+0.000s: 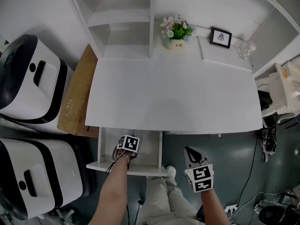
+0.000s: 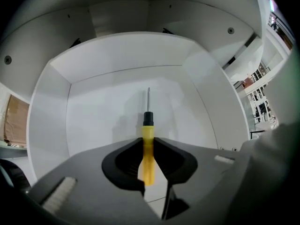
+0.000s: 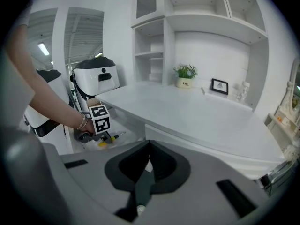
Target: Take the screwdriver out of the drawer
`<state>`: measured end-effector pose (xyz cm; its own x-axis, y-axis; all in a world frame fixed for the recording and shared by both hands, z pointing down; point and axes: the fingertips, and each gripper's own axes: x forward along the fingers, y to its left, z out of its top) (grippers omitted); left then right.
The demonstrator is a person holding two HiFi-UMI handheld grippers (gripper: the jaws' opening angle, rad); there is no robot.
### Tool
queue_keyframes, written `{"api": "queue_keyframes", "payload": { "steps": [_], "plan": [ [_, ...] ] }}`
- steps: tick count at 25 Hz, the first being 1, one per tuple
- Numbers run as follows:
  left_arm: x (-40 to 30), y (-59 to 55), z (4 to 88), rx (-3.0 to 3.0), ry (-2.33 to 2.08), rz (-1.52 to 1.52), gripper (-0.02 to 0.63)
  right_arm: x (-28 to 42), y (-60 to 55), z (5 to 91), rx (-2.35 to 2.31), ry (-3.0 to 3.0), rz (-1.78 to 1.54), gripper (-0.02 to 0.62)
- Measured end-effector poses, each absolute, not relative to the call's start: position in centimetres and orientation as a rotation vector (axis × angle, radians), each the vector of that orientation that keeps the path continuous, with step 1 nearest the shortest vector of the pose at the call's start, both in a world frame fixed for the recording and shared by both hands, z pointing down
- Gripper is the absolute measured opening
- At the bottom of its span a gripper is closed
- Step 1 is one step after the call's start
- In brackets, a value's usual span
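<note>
The white drawer (image 1: 159, 146) stands pulled out from under the desk (image 1: 173, 95). A screwdriver (image 2: 148, 149) with a yellow handle, a black collar and a thin metal shaft lies on the drawer floor (image 2: 103, 111), tip toward the back wall. My left gripper (image 2: 148, 143) points steeply down into the drawer, and its jaws press on the yellow handle from both sides. In the head view the left gripper (image 1: 125, 153) is inside the drawer. The right gripper view shows the screwdriver (image 3: 108, 138) beneath it. My right gripper (image 1: 191, 153) hovers right of the drawer, shut and holding nothing.
On the back of the desk stand a flower pot (image 1: 176, 32), a small picture frame (image 1: 221, 37) and a glass (image 1: 246, 49). Two white and black machines (image 1: 33, 78) and a cardboard sheet (image 1: 77, 93) stand to the left. The person's legs are below the drawer front.
</note>
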<state>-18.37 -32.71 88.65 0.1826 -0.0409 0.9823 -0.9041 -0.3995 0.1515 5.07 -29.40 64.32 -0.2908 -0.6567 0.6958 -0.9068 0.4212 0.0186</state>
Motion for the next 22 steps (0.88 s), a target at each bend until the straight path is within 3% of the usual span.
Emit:
{"api": "queue_keyframes", "payload": {
  "steps": [22],
  "plan": [
    [-16.9,-32.6,80.0,1.752,-0.829,1.335,0.080,3.7,-30.8,56.9,1.326,-2.175,0.350,0.006]
  ]
}}
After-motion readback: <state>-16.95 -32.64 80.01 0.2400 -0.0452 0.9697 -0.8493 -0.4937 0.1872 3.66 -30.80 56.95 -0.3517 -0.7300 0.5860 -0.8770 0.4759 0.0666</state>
